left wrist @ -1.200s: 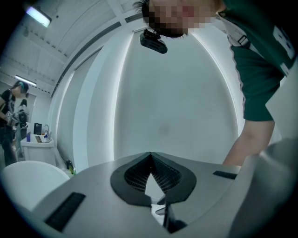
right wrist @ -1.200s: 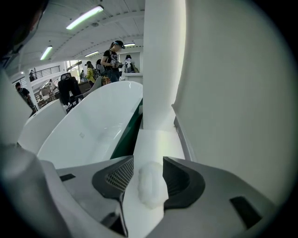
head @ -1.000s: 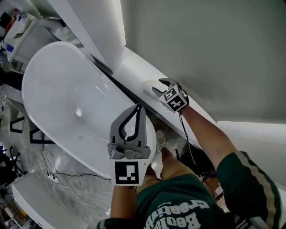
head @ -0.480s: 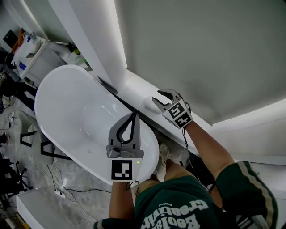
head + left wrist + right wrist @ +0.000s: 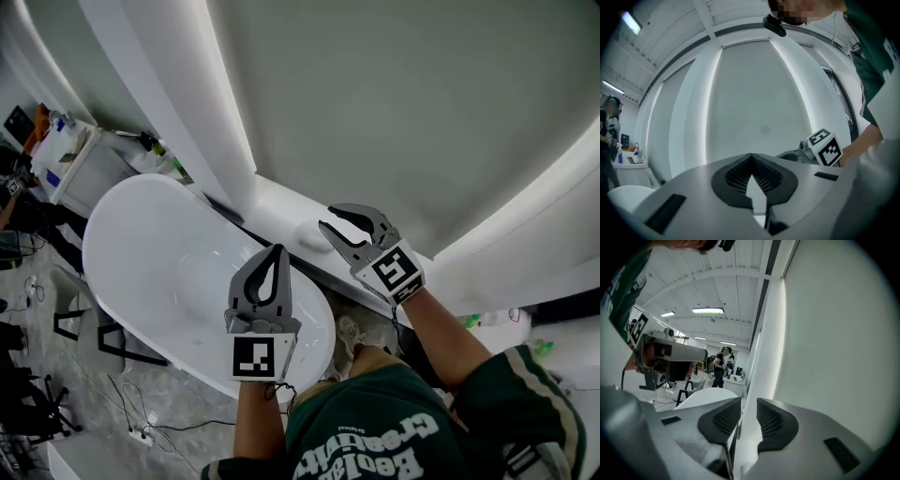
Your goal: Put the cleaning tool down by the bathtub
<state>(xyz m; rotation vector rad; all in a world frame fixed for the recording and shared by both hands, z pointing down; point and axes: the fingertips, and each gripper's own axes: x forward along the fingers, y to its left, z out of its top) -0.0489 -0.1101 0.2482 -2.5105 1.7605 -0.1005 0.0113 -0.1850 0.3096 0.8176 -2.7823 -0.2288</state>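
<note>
A grey wall point(image 5: 394, 94) fills the upper half of the head view, crossed by bright white lit strips. Below it, to the left, a white oval tub point(image 5: 169, 262) stands on a grey floor point(image 5: 103, 394). Thin cables point(image 5: 141, 427) trail across that floor.

A white ledge point(image 5: 277, 211) runs along the foot of the wall, right beside the tub's far rim. At upper left a white cart point(image 5: 80, 169) carries small bottles too small to make out. Your green shirt point(image 5: 375, 431) shows at the bottom edge.

You hold your left tongs point(image 5: 278, 251) over the near end of the tub, pointing away from you. In the left gripper view, the left tongs point(image 5: 751, 157) are pressed together at the tips. Nothing is between them, and the plain wall lies ahead.

You hold your right tongs point(image 5: 328, 217) over the ledge, tips aimed along it. In the right gripper view, the right tongs point(image 5: 749, 406) stand partly spread with a narrow gap. They have just been closing, and nothing is between them. Far off in that view a person point(image 5: 723, 363) stands among desks.

The tool point(image 5: 309, 234), a small white rounded lump, lies on the ledge by the tub. In the head view it sits just below the right tongs' tips, and neither pair grips it.
</note>
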